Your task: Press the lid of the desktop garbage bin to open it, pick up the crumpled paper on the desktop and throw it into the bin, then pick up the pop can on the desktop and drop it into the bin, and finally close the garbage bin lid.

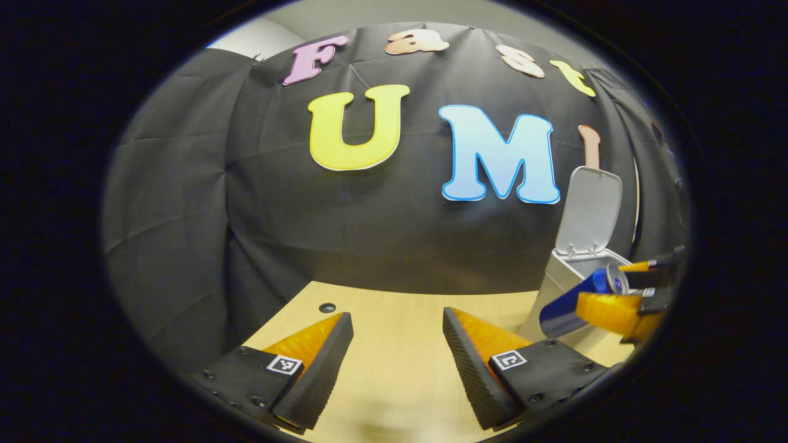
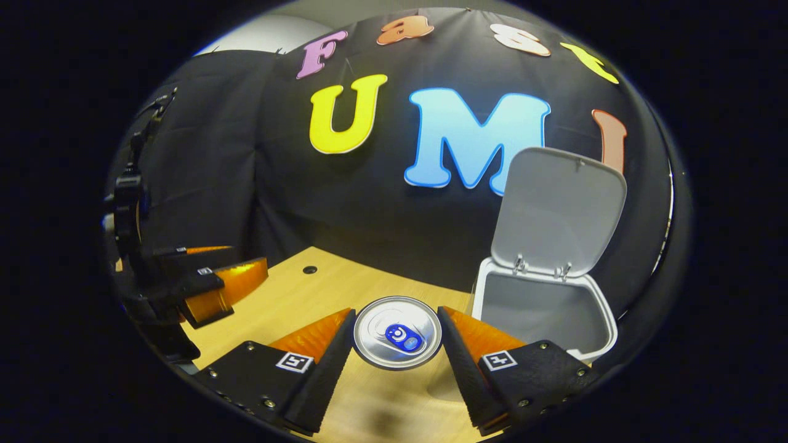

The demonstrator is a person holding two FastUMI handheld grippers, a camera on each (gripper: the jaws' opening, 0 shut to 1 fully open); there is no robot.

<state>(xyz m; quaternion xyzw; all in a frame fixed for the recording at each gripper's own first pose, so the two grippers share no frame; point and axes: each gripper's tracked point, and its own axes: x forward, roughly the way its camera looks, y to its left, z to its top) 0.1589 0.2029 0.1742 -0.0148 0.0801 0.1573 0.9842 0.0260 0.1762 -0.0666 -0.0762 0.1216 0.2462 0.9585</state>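
- Left gripper view: my left hand-held gripper (image 1: 397,363) stands wide open over the bare wooden surface (image 1: 394,320) with nothing between its fingers.
- Off to my right in this view, the other hand-held gripper (image 1: 634,289) carries the can (image 1: 578,301) gripped across its body. The can is tilted, its top end raised toward the bin (image 1: 572,277) and its bottom end lower and nearer to me.
- The bin's lid (image 1: 588,212) stands upright, so the bin is open. The can sits in front of the bin's rim, but I cannot tell whether it is already over the opening or just short of it, and the bin's right side is cut off.
- Right gripper view: my right hand-held gripper (image 2: 397,335) is closed on the can (image 2: 397,332), one finger pressing on each side. I am looking straight at the can's top, so its long axis points forward along my fingers.
- The open bin (image 2: 542,307) lies ahead and to the right of the can, close by, with its lid (image 2: 557,209) tipped back against the wall. I judge the coming move to be a short carry forward and rightward until the can is above the opening. This hand does that; the left hand-held gripper (image 2: 215,277) hangs open well off to the left.
- The can hides its own body, and I can make out no crumpled paper inside the bin, whose floor is out of sight.
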